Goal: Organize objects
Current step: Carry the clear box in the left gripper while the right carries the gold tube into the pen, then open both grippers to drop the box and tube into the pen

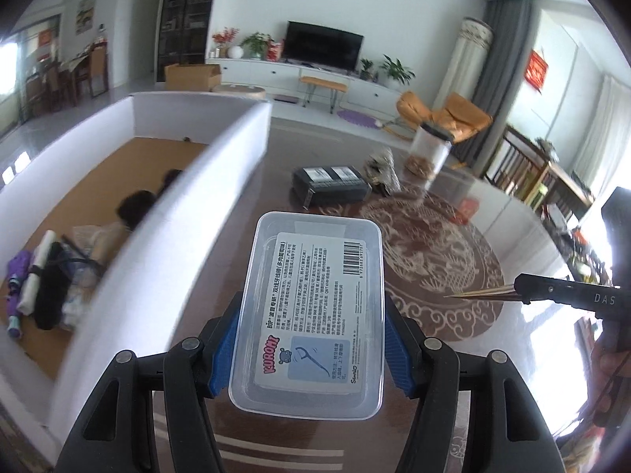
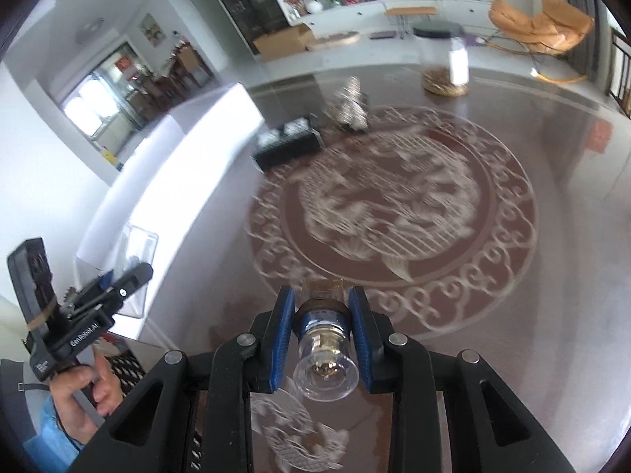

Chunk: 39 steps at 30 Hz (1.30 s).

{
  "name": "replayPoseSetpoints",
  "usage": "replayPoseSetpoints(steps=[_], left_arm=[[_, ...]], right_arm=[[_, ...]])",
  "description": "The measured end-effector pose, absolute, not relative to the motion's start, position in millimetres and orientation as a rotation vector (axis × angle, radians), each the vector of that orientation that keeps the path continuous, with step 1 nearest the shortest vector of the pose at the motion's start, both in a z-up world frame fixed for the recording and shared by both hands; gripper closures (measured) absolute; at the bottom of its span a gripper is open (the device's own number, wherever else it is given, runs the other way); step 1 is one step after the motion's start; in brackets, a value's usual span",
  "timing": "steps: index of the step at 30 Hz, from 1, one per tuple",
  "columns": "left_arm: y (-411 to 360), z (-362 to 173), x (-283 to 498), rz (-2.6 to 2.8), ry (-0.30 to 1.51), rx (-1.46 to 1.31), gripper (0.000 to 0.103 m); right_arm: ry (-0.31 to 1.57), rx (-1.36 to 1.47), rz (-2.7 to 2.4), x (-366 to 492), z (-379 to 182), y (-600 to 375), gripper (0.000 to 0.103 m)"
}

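The tabletop (image 2: 552, 236), dark and glossy with a pale dragon medallion, carries a big white-walled bin (image 1: 221, 165) on its left side, where sorted items already lie, likely the goal for both loads. A black box (image 1: 331, 185) and a clear jar (image 1: 430, 149) wait on the far side, untouched. The left gripper (image 1: 311, 339) is clenched on a clear floss box (image 1: 315, 315), pinched across its narrow sides so the label faces up, held above the tabletop just beside the bin wall. The right gripper (image 2: 323, 335) grasps a small clear vial (image 2: 325, 354), possibly of toothpicks, by its waist, bottom toward the camera.
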<state>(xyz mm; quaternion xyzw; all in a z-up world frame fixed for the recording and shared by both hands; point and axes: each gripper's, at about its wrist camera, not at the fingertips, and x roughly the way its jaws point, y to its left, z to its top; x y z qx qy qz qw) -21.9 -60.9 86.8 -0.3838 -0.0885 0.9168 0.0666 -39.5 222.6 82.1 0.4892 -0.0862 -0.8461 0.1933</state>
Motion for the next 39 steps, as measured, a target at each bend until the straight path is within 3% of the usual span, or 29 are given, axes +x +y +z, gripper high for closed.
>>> replayPoseSetpoints(steps=[6, 12, 16, 20, 21, 22, 23, 24, 26, 28, 32, 39], left_arm=[[-114, 128, -17, 2.852, -0.382, -1.052, 0.041], [-195, 158, -23, 3.045, -0.341, -1.054, 0.041], [-243, 139, -38, 3.118, -0.344, -1.196, 0.041], [-275, 103, -58, 3.108, -0.389, -1.436, 0.04], [-278, 93, -63, 3.089, -0.399, -1.508, 0.038], [-281, 87, -67, 3.07, -0.399, -1.566, 0.029], [-283, 80, -70, 3.051, -0.393, -1.628, 0.015], [-280, 73, -71, 3.039, -0.38, -1.685, 0.011], [-278, 68, -70, 3.035, -0.351, -1.72, 0.01], [-275, 63, -65, 3.041, -0.325, -1.71, 0.01], [-266, 65, -56, 3.11, -0.291, -1.657, 0.01], [-251, 77, -31, 3.147, -0.374, -1.433, 0.01]], right_arm=[[-0.235, 1.226, -2.352, -55, 122, 179, 0.074], [-0.207, 1.042, -2.278, -87, 172, 93, 0.074], [-0.108, 0.947, -2.234, -101, 187, 9, 0.074], [-0.073, 0.902, -2.209, -115, 168, -67, 0.074], [-0.064, 0.891, -2.205, -118, 162, -82, 0.073], [-0.053, 0.884, -2.198, -120, 153, -98, 0.072], [-0.034, 0.889, -2.187, -122, 142, -114, 0.064], [0.003, 0.925, -2.169, -124, 130, -131, 0.042], [0.062, 1.003, -2.133, -124, 111, -153, 0.025], [0.094, 0.998, -2.132, -116, 105, -154, 0.025], [0.113, 0.932, -2.182, -96, 105, -124, 0.014], [0.111, 0.924, -2.339, -76, 88, -17, 0.01]])
